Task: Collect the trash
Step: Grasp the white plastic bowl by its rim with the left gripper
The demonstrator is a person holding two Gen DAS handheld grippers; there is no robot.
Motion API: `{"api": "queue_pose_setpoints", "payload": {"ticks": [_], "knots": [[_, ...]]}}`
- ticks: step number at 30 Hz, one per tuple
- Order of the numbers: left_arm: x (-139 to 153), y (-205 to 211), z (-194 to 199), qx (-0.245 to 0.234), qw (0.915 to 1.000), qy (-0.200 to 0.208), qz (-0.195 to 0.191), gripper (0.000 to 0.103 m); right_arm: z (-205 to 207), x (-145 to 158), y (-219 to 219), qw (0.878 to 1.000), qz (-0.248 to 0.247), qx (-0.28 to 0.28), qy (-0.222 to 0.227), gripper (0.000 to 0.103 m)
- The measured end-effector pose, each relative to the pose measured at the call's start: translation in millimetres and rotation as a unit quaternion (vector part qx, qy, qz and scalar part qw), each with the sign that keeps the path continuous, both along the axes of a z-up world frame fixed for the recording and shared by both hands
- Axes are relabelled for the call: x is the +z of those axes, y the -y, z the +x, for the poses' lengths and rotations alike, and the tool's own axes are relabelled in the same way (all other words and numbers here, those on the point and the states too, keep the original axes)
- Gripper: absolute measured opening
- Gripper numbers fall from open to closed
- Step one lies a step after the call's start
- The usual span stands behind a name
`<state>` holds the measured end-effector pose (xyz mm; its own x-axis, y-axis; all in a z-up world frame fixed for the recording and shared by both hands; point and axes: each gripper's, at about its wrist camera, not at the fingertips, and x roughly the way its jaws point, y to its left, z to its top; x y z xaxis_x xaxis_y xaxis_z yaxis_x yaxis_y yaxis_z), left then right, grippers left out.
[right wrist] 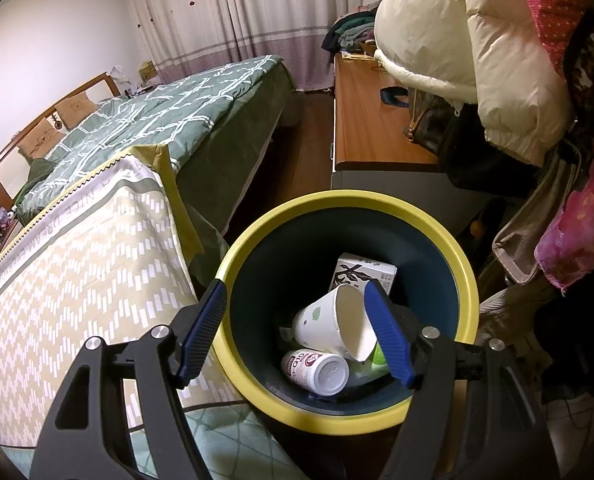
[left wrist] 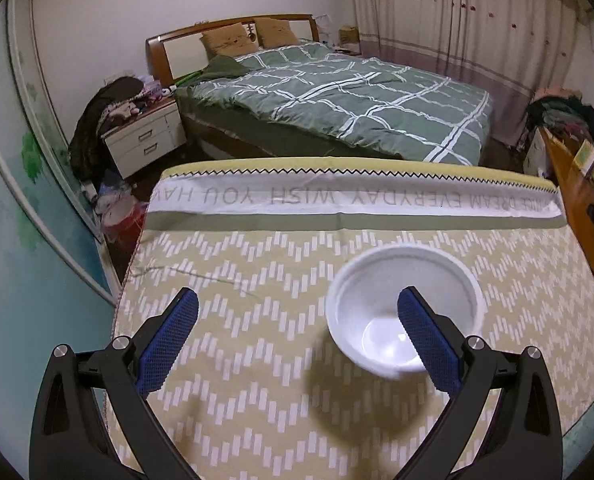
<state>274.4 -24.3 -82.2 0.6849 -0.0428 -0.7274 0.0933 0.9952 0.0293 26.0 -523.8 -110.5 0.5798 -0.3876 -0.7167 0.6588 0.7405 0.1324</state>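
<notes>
Tongs: we see the left gripper point(left wrist: 297, 312) spread wide above the cloth with nothing clamped, its right pad in front of the bowl; our right gripper point(right wrist: 295, 320) gapes equally wide over the bin, holding nothing.
Table cloth point(left wrist: 257, 264): we see a yellow-green zigzag cover, printed lettering along its far edge, with the green quilted bed beyond it.
Bin point(right wrist: 463, 264): yellow rim, dark blue inside, standing just beside the covered table.
Bowl point(left wrist: 377, 320): white, upright, empty as far as we see, resting on the cloth.
Trash in bin: a tipped paper cup point(right wrist: 329, 328), a white bottle point(right wrist: 317, 372) and a printed carton point(right wrist: 365, 274).
</notes>
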Motion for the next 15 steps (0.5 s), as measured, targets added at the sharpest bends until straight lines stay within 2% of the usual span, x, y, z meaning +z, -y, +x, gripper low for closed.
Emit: {"api": "queue_pose_setpoints", "payload": {"ticks": [3, 10, 12, 15], "knots": [[-1.5, 1.2, -10.9, -0.012, 0.9999, -0.004, -0.007, 0.098, -0.2, 0.1, -0.2, 1.000, -0.001, 0.000, 0.000, 0.067], [-5.3, 21.5, -49.7, -0.084, 0.9948, -0.030, -0.050, 0.098, -2.4, 0.8, 0.9, 1.000, 0.001, 0.000, 0.006, 0.067], [-7.4, 27.8, -54.9, -0.092, 0.9939, -0.036, -0.049, 0.098, -2.0, 1.0, 0.5, 1.000, 0.001, 0.002, 0.005, 0.067], [-17.2, 39.5, -50.0, -0.093, 0.9942, -0.050, -0.019, 0.098, -2.6, 1.5, 0.4, 1.000, 0.003, 0.003, 0.010, 0.067]]}}
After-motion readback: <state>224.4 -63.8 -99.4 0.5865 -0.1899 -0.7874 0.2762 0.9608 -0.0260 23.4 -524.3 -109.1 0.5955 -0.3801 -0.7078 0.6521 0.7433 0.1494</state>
